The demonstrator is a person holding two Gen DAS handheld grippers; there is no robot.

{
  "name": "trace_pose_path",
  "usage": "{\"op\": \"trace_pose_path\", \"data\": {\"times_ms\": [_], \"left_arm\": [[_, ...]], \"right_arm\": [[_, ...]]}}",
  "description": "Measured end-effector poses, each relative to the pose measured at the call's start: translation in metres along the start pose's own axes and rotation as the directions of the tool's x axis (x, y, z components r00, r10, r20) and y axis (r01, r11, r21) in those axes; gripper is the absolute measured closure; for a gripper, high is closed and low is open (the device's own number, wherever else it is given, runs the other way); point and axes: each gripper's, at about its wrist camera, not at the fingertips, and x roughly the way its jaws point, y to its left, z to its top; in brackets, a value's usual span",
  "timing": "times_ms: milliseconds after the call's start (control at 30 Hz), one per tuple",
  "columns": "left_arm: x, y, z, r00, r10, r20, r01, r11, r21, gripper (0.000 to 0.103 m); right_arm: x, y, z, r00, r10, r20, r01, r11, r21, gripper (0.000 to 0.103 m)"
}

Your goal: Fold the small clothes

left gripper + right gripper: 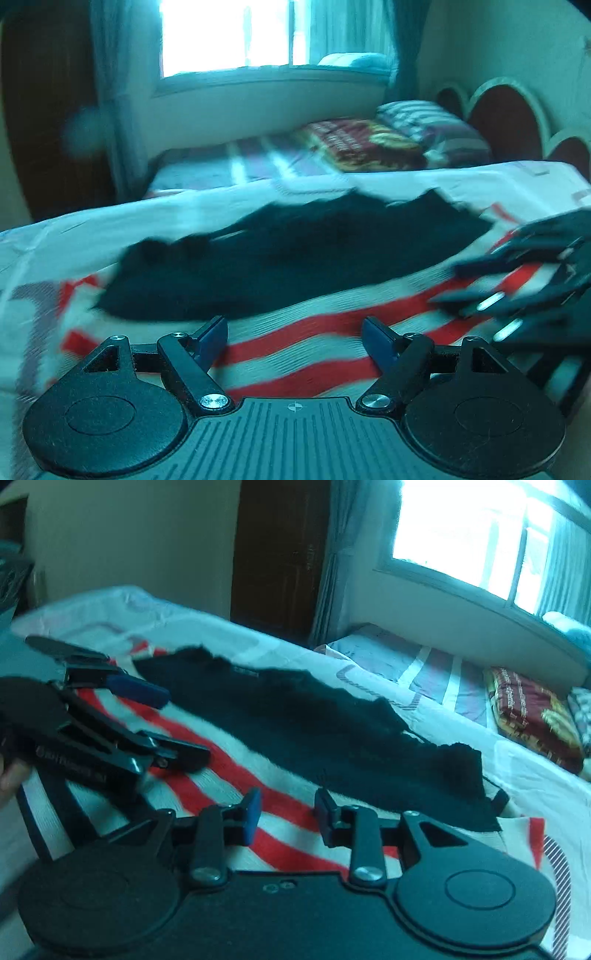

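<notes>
A black garment (pixel 295 254) lies spread flat in a long strip on the bedsheet (pixel 332 325), which is white with red stripes. In the right wrist view the garment (pixel 332 731) runs from upper left to lower right. My left gripper (pixel 295 336) hovers just short of its near edge, open wide with only sheet between the fingers. My right gripper (pixel 288 812) is open by a narrow gap, nothing in it, close to the garment's near edge. Each gripper shows in the other's view: the right gripper (pixel 517 284) at the right edge, the left gripper (pixel 162 723) at the left, beside the garment's end.
A second bed (pixel 229 166) stands beyond, with a folded red blanket (pixel 362 144) and a striped pillow (pixel 432 129). A bright window (pixel 229 37) with curtains is behind it. A brown door (pixel 280 554) and a rounded headboard (pixel 506 118) stand at the sides.
</notes>
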Motion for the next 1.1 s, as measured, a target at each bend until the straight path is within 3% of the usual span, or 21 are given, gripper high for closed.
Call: {"op": "trace_pose_path", "data": {"times_ms": [133,233,267,333,400,500,633,700,767,867,967,1100], "left_arm": [[-0.024,0.052,-0.023,0.997,0.072,-0.004,-0.072,0.995,-0.066,0.023],[-0.033,0.061,-0.024,0.995,0.096,-0.004,-0.096,0.993,-0.075,0.024],[-0.038,0.054,-0.020,0.994,0.107,0.006,-0.107,0.991,-0.078,0.024],[-0.047,0.039,-0.016,0.997,0.065,0.046,-0.061,0.995,-0.076,0.024],[-0.053,0.015,-0.015,0.998,0.019,0.060,-0.016,0.998,-0.058,0.023],[-0.048,-0.014,-0.022,0.999,-0.027,0.029,0.029,0.998,-0.050,0.023],[-0.044,-0.026,-0.035,1.000,-0.013,0.014,0.014,1.000,-0.016,0.023],[-0.052,-0.017,-0.037,1.000,-0.008,0.014,0.009,1.000,-0.017,0.023],[-0.060,-0.001,-0.039,0.998,0.056,0.014,-0.056,0.998,-0.008,0.023],[-0.073,0.014,-0.038,0.998,0.051,0.033,-0.048,0.996,-0.072,0.024],[-0.076,-0.008,-0.041,0.999,-0.008,0.038,0.010,0.999,-0.053,0.023],[-0.067,-0.027,-0.055,1.000,0.023,0.002,-0.023,1.000,-0.009,0.023]], "right_arm": [[-0.024,-0.051,-0.023,0.988,-0.139,-0.062,0.147,0.979,0.144,0.071],[-0.037,-0.071,-0.037,0.989,-0.137,-0.060,0.148,0.960,0.237,0.072],[-0.042,-0.067,-0.034,0.986,-0.155,-0.055,0.164,0.957,0.240,0.074],[-0.058,-0.052,-0.026,0.987,-0.157,0.019,0.148,0.958,0.245,0.071],[-0.067,-0.030,-0.019,0.994,-0.089,0.062,0.072,0.968,0.240,0.069],[-0.059,0.016,-0.015,0.999,0.011,0.047,-0.018,0.986,0.168,0.071],[-0.048,0.045,-0.027,1.000,0.009,-0.010,-0.008,0.995,0.100,0.072],[-0.054,0.033,-0.034,0.999,-0.036,-0.021,0.038,0.992,0.121,0.071],[-0.059,0.021,-0.037,0.996,-0.075,-0.037,0.080,0.984,0.160,0.071],[-0.068,0.026,-0.031,0.999,-0.030,-0.010,0.031,0.984,0.178,0.071],[-0.068,0.055,-0.027,0.998,0.055,0.024,-0.057,0.990,0.132,0.071],[-0.061,0.081,-0.030,0.999,0.031,-0.021,-0.029,0.996,0.082,0.071]]}}
